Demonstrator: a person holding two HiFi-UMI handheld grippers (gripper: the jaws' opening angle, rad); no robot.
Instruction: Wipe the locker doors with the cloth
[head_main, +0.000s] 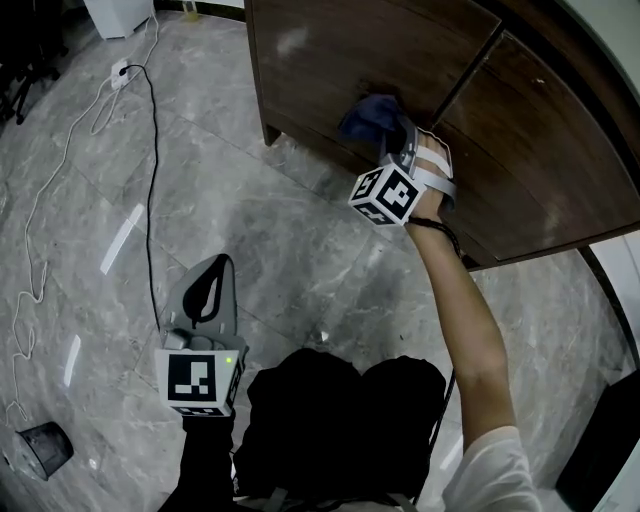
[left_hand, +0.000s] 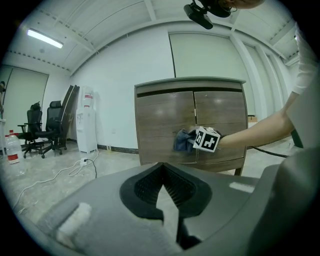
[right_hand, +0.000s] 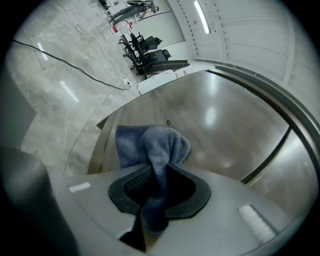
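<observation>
The brown wooden locker (head_main: 400, 60) has two doors with a seam (head_main: 470, 70) between them. My right gripper (head_main: 395, 128) is shut on a blue cloth (head_main: 372, 113) and presses it against the left door, near the seam. In the right gripper view the cloth (right_hand: 156, 145) bunches out of the jaws onto the door (right_hand: 220, 120). My left gripper (head_main: 217, 265) hangs low over the floor, shut and empty. Its own view shows the locker (left_hand: 192, 120), the cloth (left_hand: 183, 140) and the right gripper's marker cube (left_hand: 207, 139) from a distance.
A black cable (head_main: 150, 170) and white cables (head_main: 40, 200) run over the grey marble floor from a power strip (head_main: 118, 72). A small dark bin (head_main: 45, 447) sits at bottom left. A water dispenser (left_hand: 86, 120) and office chairs (left_hand: 42, 129) stand left of the locker.
</observation>
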